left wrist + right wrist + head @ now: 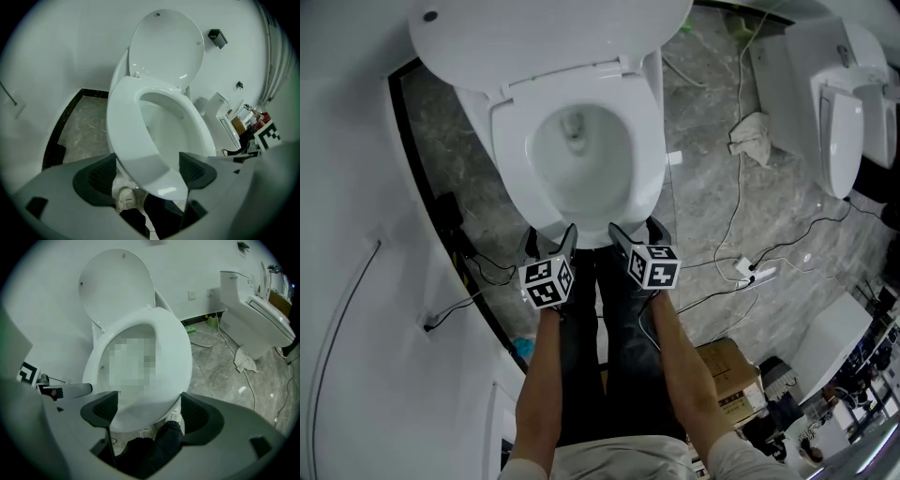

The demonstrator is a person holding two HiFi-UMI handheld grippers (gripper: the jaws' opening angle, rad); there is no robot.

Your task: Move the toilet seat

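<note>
Grey marble-look floor (787, 197), white walls (347, 309) w/ a black skirting strip (406, 141) along the base. A second toilet (844, 112) stands off to the right — crumpled cloth (752, 133) near it, white cables (741, 84) trailing to a power strip (756, 273). Cardboard box (727, 370) nearby. Light is even, flat.

2 toilets: main toilet (581, 178) centre, second toilet (839, 131) upper right. 1 toilet seat (511, 141), 1 lid (544, 33) top. 2 grippers, lower centre: left gripper (551, 242), right gripper (637, 234). 1 cloth (753, 136), 1 power strip (755, 272), 1 cardboard box (727, 370), right side.
</note>
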